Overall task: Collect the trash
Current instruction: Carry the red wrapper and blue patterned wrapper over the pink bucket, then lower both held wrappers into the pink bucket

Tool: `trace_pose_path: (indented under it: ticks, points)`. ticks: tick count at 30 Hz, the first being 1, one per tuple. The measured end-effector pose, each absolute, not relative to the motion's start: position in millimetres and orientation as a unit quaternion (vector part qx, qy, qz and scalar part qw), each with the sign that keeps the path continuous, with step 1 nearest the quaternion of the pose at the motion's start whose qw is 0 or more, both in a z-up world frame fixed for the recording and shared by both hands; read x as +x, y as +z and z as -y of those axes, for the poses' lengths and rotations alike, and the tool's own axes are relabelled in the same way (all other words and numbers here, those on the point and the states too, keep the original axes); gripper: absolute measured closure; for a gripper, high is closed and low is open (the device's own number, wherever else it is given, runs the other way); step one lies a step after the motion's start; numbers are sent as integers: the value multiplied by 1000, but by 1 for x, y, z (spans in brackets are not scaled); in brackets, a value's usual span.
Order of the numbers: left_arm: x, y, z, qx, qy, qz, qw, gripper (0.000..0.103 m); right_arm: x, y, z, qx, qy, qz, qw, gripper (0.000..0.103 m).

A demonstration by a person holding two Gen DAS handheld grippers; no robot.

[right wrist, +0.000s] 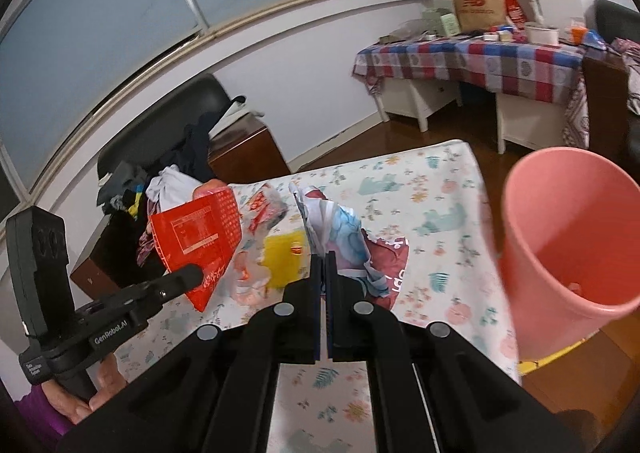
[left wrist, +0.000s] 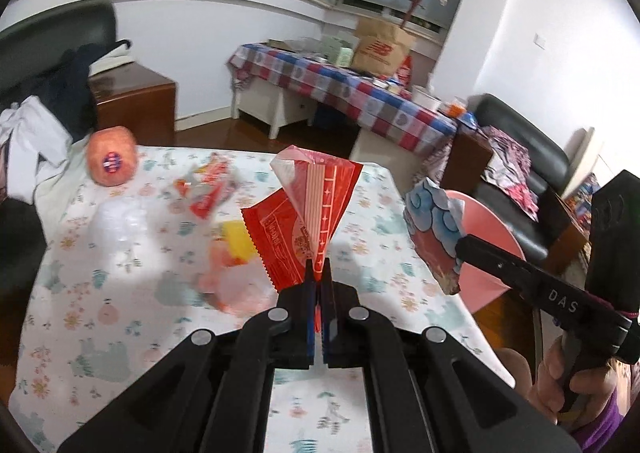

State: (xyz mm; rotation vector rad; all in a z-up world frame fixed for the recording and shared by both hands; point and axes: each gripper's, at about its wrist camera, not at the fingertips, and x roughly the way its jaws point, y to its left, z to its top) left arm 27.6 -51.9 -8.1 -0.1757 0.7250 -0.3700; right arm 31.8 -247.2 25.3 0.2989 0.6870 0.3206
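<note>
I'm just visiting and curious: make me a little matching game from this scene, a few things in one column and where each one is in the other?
Things:
1. red wrapper
2. blue-and-red wrapper
3. pink bin
4. orange netted fruit

Places:
A. beside the table's right edge
B. pinched in the right tool
C. pinched in the left tool
D. on the table's far left corner

Pairs: 1-C, 2-B, 3-A, 4-D

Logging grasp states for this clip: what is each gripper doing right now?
Left gripper: shut on the red wrapper.
Right gripper: shut on the blue-and-maroon wrapper.
</note>
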Motion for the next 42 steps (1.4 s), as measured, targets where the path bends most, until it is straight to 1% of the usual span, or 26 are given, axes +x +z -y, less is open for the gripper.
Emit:
trace_pose_path:
  ticks: [15, 24, 34, 42]
  points:
    - [27, 8, 151, -49, -265, -346, 899, 102, 1, 34, 340, 188, 64, -298, 934, 101]
    - [32, 12, 213, -25, -305, -344, 888, 102, -9, 25, 391, 215, 19, -285, 934, 101]
    - [48, 3, 283, 2, -338, -356, 871, 102, -4, 8, 420, 230, 2, -289, 929, 101]
    - [66, -11, 320, 25, -337, -366, 867, 102, 11, -5, 432, 231, -1, -302, 925, 101]
